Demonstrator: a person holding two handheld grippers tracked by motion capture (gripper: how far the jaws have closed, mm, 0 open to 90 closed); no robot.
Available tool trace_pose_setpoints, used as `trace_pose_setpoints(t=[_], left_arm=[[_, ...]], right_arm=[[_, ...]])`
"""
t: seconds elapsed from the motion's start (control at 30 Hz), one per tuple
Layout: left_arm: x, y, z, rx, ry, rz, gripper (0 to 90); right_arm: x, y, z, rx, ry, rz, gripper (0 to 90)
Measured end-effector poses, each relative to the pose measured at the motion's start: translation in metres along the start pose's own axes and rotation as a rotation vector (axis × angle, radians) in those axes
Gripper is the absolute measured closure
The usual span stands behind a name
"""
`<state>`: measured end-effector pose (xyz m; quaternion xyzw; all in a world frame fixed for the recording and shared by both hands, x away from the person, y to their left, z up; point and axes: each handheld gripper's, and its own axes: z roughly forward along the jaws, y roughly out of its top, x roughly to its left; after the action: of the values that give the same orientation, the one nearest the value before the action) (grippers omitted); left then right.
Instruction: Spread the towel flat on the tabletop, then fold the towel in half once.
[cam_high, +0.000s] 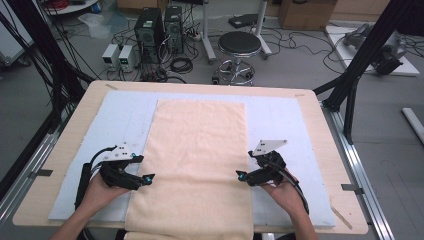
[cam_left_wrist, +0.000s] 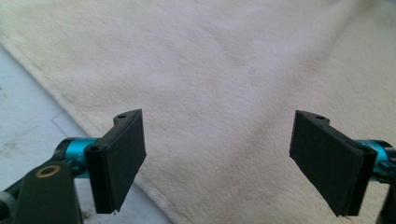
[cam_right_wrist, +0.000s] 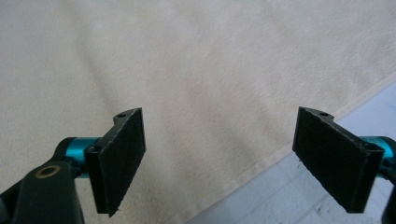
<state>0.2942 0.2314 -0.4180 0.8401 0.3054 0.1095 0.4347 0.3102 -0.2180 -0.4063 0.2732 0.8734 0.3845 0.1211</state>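
A cream towel (cam_high: 197, 165) lies flat on a pale blue mat (cam_high: 280, 120) that covers most of the wooden table (cam_high: 320, 150). The towel is a long rectangle. Its long axis runs from the near edge of the table towards the far side, and its short far edge lies square to that, well short of the mat's far edge. Its near end reaches the table's near edge and hangs just over it. It sits about midway across the mat, with bare mat on both sides.

The left gripper (cam_high: 149, 178) is at the towel's left edge, near the near end, held low in the left hand (cam_high: 97, 192), which comes in from the near left. It points right, across the towel. The left gripper view looks along it at the towel (cam_left_wrist: 224, 70) with the mat (cam_left_wrist: 23, 116) at the left; its jaws stand wide apart with nothing between them.

The right gripper (cam_high: 240, 176) mirrors it at the towel's right edge, pointing left, held in the right hand (cam_high: 287, 192). In the right gripper view the towel (cam_right_wrist: 187, 60) is ahead and the mat (cam_right_wrist: 280, 196) is at the lower right. Its jaws are also wide, holding nothing.

The two tips face each other across the towel's width, well apart.
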Motion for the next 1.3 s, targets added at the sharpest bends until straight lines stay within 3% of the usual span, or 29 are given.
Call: trace_pose_setpoints(t=[0.27,0.43,0.63,0.9,1.03,1.13,1.3], left_arm=[[0.009,0.006,0.0,0.001,0.033,-0.02,12.9],[0.016,0.014,-0.001,-0.025,0.046,-0.023,12.8],[0.02,0.015,0.0,-0.022,0.048,-0.038,13.5],[0.026,0.029,-0.001,-0.003,0.054,-0.008,16.1],[0.034,0.042,0.0,-0.011,0.08,-0.011,16.8],[0.045,0.054,0.003,0.015,0.094,-0.024,17.2],[0.069,0.071,0.007,0.002,0.105,-0.077,17.8]], right_arm=[[-0.009,0.014,-0.001,-0.034,-0.025,0.011,13.1],[-0.012,0.025,-0.001,-0.035,-0.017,0.007,12.9],[-0.017,0.03,0.001,-0.03,0.002,0.015,13.1],[-0.025,0.036,0.004,-0.025,0.014,0.021,13.3],[-0.033,0.047,0.003,-0.029,0.014,0.023,13.3],[-0.043,0.056,0.004,-0.029,0.018,0.042,13.5],[-0.061,0.078,0.006,-0.026,-0.005,0.04,13.8]])
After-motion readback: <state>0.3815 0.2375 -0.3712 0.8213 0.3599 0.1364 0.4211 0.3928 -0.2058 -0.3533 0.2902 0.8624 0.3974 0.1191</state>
